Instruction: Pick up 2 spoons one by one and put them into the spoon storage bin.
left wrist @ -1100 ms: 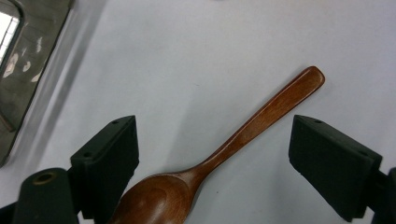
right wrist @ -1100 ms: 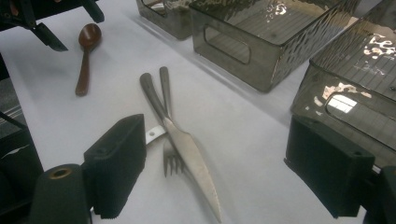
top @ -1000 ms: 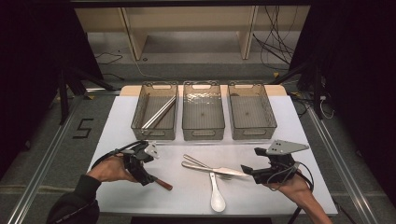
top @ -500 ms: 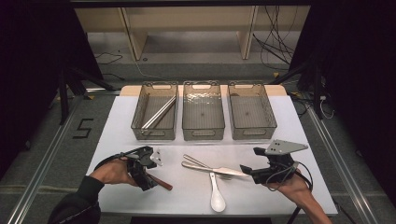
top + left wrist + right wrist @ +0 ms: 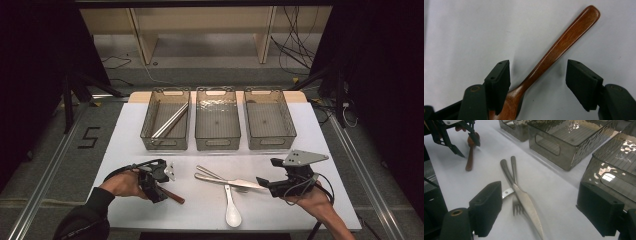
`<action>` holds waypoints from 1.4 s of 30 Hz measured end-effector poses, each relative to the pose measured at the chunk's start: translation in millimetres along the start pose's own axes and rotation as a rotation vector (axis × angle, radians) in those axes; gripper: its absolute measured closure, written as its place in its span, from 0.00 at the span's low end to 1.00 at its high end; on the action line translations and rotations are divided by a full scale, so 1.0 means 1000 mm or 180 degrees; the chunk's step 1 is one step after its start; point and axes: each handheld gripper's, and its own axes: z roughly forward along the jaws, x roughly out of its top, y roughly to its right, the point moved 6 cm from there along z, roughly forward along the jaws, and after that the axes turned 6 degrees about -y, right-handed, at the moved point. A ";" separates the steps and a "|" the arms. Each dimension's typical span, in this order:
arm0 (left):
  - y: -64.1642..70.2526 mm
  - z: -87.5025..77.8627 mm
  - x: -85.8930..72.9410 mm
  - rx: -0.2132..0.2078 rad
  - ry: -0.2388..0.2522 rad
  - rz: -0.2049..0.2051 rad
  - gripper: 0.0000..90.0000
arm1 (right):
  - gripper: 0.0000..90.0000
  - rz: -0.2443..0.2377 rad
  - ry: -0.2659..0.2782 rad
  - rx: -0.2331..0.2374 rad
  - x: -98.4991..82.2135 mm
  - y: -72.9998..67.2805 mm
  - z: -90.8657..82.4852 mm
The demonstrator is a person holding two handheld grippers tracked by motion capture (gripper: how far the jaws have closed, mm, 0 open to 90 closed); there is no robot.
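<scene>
The left gripper [image 5: 537,83] is straddling the wooden spoon [image 5: 559,47], jaws closing but not yet clamping; its handle is pointing toward one o'clock. The right gripper [image 5: 549,210] is gaping apart above the knife [image 5: 524,200].

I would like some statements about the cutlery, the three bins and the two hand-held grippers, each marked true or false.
1. The wooden spoon lies between the jaws of the left hand-held gripper. True; the jaws have just been closing and do not yet press on it.
2. The knife lies across the fork. True.
3. All three bins are empty. False: the left bin holds metal chopsticks; the middle bin and right bin look empty.
4. The right hand-held gripper is shut on the knife. False: its jaws stand wide open, apart from the knife.
5. The white spoon sits in the middle bin. False: it lies on the table.
</scene>
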 end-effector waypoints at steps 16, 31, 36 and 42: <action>-0.006 0.005 -0.004 -0.0184 -0.0143 -0.0104 0.63 | 0.24 -0.0006 -0.0002 0.0006 0.000 0.000 0.001; -0.003 0.004 -0.003 -0.0188 -0.0155 0.0015 0.90 | 0.24 -0.0011 -0.0004 0.0006 0.000 0.000 0.000; -0.004 0.002 -0.001 -0.0121 -0.0081 -0.0006 0.90 | 0.24 -0.0014 -0.0006 0.0009 0.000 0.000 0.000; -0.008 -0.005 0.002 -0.0112 0.0116 -0.0158 0.91 | 0.24 -0.0017 0.0003 0.0001 0.000 0.000 0.000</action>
